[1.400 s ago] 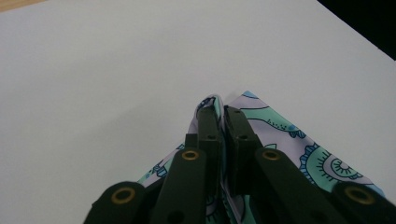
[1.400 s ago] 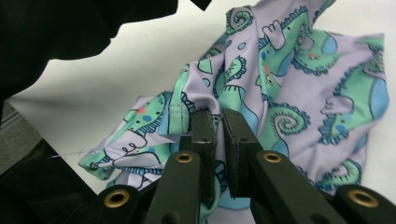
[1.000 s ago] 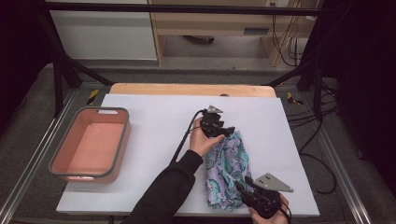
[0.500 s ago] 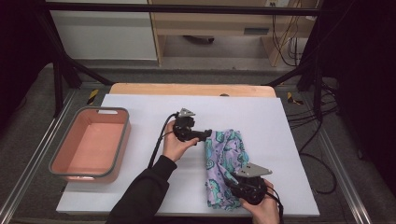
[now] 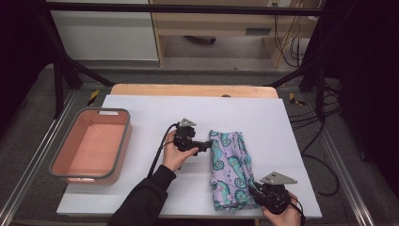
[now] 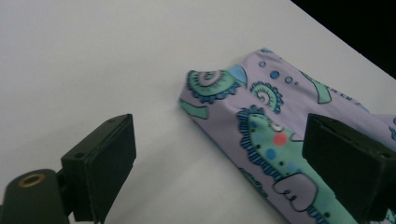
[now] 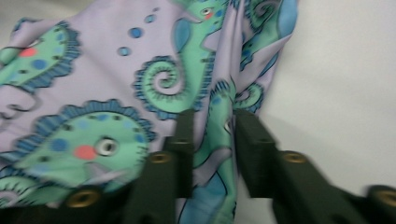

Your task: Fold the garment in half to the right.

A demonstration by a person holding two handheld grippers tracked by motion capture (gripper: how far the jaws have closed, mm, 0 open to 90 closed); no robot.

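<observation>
Clearly soft and light, the folded lilac cloth printed with green seahorses (image 5: 230, 169) lies limp on the white counter (image 5: 141, 113), at about four o'clock from its middle — it should slump and drape when lifted, so a fold or hem is the place to take it. At its nine o'clock edge the left gripper (image 6: 219, 154) has just spread its jaws wide, empty, over a corner. At five o'clock the right gripper (image 7: 212, 140) has its jaws narrowly apart, a ridge of fabric between them — just reopening a little.

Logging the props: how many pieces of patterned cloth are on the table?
1: the seahorse cloth lies folded right of centre, between the left gripper and right gripper. Nothing suggests another hidden.
</observation>
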